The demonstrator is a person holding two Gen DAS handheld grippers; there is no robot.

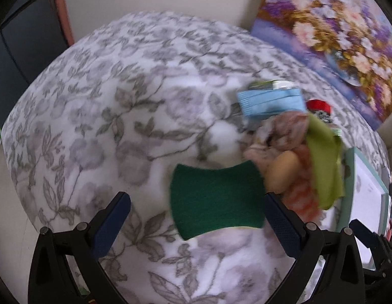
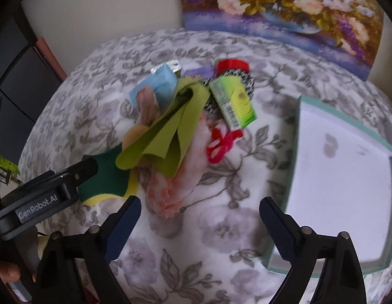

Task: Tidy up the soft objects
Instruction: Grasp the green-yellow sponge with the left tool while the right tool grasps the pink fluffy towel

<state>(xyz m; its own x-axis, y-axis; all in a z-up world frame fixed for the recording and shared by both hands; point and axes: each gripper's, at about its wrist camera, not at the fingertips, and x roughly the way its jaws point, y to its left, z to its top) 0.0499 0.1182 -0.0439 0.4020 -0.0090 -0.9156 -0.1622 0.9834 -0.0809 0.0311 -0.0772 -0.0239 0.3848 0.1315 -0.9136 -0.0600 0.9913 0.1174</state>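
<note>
A floral grey-and-white blanket (image 1: 99, 116) covers the soft surface under everything; whether it is a bed or a tabletop I cannot tell. A flower painting (image 2: 279, 7) leans against the wall at 12 o'clock in the right wrist view. At 3 o'clock there sits an open teal-rimmed box (image 2: 298, 136) with a white, bare floor, probably where the soft things belong.

The pile of soft things lies at about 11 o'clock from the right hand-held gripper (image 2: 199, 217): a lime-green cloth (image 2: 160, 136) draped on top, a pink fuzzy cloth (image 2: 170, 192) beneath it reaching nearest to the fingers, a blue face mask (image 2: 163, 81), a red-and-white ribbon (image 2: 221, 147) and a small green carton (image 2: 234, 101).

The green scouring sponge (image 1: 216, 200) lies flat, its long axis running side to side across the left wrist view, just ahead of the left hand-held gripper (image 1: 197, 215) and towards its 1 o'clock finger, whose pad looks to be at the sponge's edge. The other finger stands well apart from it, so nothing is clamped.

Both grippers are spread wide and carry nothing. The left is plainly nearer the sponge; the right is nearer the pink cloth and the box. A grasp on the sponge would likely want the left fingers shifted towards 1 o'clock to straddle its short width.
</note>
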